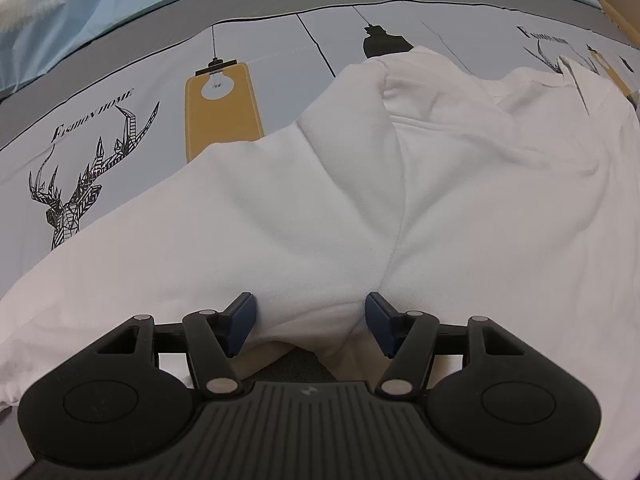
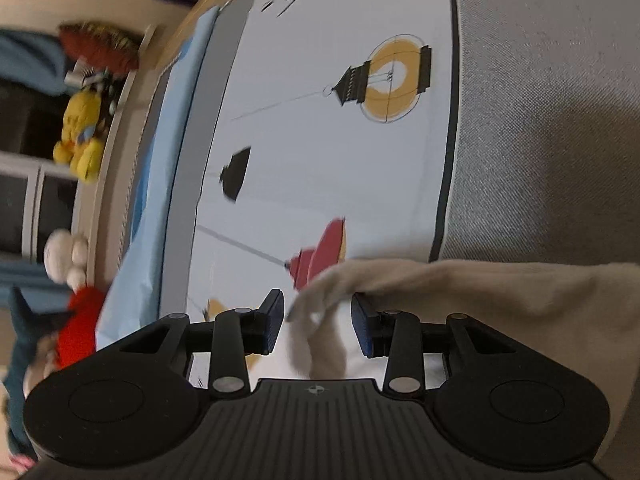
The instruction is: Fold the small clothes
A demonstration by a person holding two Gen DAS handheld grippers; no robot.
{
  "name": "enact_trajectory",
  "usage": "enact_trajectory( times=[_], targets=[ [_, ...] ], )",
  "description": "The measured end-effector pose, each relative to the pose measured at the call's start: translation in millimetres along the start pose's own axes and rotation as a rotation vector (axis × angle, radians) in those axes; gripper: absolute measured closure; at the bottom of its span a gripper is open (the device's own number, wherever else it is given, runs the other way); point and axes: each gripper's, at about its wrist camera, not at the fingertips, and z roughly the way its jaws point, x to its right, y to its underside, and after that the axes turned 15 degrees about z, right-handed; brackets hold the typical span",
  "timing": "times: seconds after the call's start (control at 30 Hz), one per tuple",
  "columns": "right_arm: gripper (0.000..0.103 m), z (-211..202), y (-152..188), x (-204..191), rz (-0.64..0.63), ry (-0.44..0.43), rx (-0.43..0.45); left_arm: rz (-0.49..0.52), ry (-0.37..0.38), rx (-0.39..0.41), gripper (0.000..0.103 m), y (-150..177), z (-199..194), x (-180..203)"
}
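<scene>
My left gripper [image 1: 308, 320] sits at the bottom centre of its view with its jaws apart; a hump of the white garment [image 1: 400, 184] bulges up between the blue pads [image 1: 244, 320], but I can't see them pressing on it, so I read it as loose. The garment spreads from there across the middle and right of the frame over the printed bedspread [image 1: 140, 92], with a sleeve or collar end rumpled toward the upper right.

My right gripper [image 2: 316, 320] is rolled sharply, so the bed runs up the frame. Its jaws stand partly apart with a blurred flap of cloth [image 2: 480, 292] hanging between them and trailing to the right edge. It lies against the right pad, with a gap on the left, so I judge it is not clamped.

The risks I see: the right-hand flap slides off before I close. On the left, closing on that hump could catch two layers and drag the whole shirt. Soft toys [image 2: 82, 140] crowd the left edge, though well apart from the work.
</scene>
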Motion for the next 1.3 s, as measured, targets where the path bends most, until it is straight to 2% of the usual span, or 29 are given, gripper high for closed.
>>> enact_trajectory(
  times=[0.1,0.17,0.23,0.3,0.33,0.4,0.43,0.47,0.53,0.6,0.63,0.7,0.73,0.8,0.9,1.0,1.03,1.1,1.13,1.17,1.3],
  targets=[
    [0.068,5,-4,-3,0.003,-0.006,0.020,0.006,-0.002,-0.002,0.034,-1,0,0],
    [0.100,4,-3,-8,-0.046,0.004,0.054,0.009,-0.003,-0.003,0.034,-1,0,0],
    [0.100,0,-4,-15,-0.101,-0.010,0.075,0.013,-0.004,-0.002,0.034,-1,0,1],
    [0.100,-17,3,-35,-0.195,-0.072,0.109,0.012,-0.004,-0.002,0.034,-1,0,1],
    [0.100,-33,9,-51,-0.270,-0.141,0.135,0.012,-0.004,-0.002,0.034,-1,0,0],
    [0.103,-75,24,-76,-0.409,-0.271,0.243,0.010,-0.001,-0.003,0.034,-2,0,0],
    [0.103,-98,30,-83,-0.452,-0.339,0.297,0.011,-0.001,-0.004,0.033,-2,0,-1],
    [0.103,-115,33,-84,-0.473,-0.370,0.342,0.014,-0.003,-0.006,0.033,-2,0,-1],
    [0.103,-136,34,-78,-0.472,-0.335,0.423,0.017,-0.007,-0.008,0.032,-3,0,0],
    [0.103,-138,28,-65,-0.453,-0.220,0.473,0.020,-0.013,-0.010,0.032,-3,0,1],
    [0.103,-132,22,-58,-0.444,-0.129,0.489,0.023,-0.018,-0.010,0.032,-3,0,2],
    [0.102,-115,3,-41,-0.402,0.023,0.468,0.029,-0.026,-0.008,0.032,-3,-1,3],
    [0.102,-106,-6,-31,-0.372,0.067,0.436,0.030,-0.028,-0.007,0.032,-2,-1,3],
    [0.099,-94,-22,-14,-0.322,0.080,0.384,0.025,-0.028,-0.006,0.032,-2,-1,3],
    [0.098,-80,-38,-3,-0.324,0.082,0.324,0.025,-0.030,-0.010,0.031,-2,-1,3],
    [0.098,-66,-47,4,-0.317,0.101,0.331,0.027,-0.034,-0.012,0.030,-3,0,3],
    [0.095,-69,-50,6,-0.316,0.103,0.342,0.028,-0.035,-0.012,0.029,-3,0,3],
    [0.078,-68,-54,7,-0.310,0.105,0.374,0.031,-0.035,-0.010,0.029,-3,0,3],
    [0.063,-69,-58,9,-0.300,0.104,0.391,0.031,-0.033,-0.010,0.028,-3,1,3],
    [0.056,-70,-62,12,-0.293,0.100,0.398,0.028,-0.030,-0.009,0.027,-3,1,2],
    [0.058,-55,-73,22,-0.300,0.079,0.310,0.025,-0.025,-0.008,0.026,-3,2,0]
  ],
)
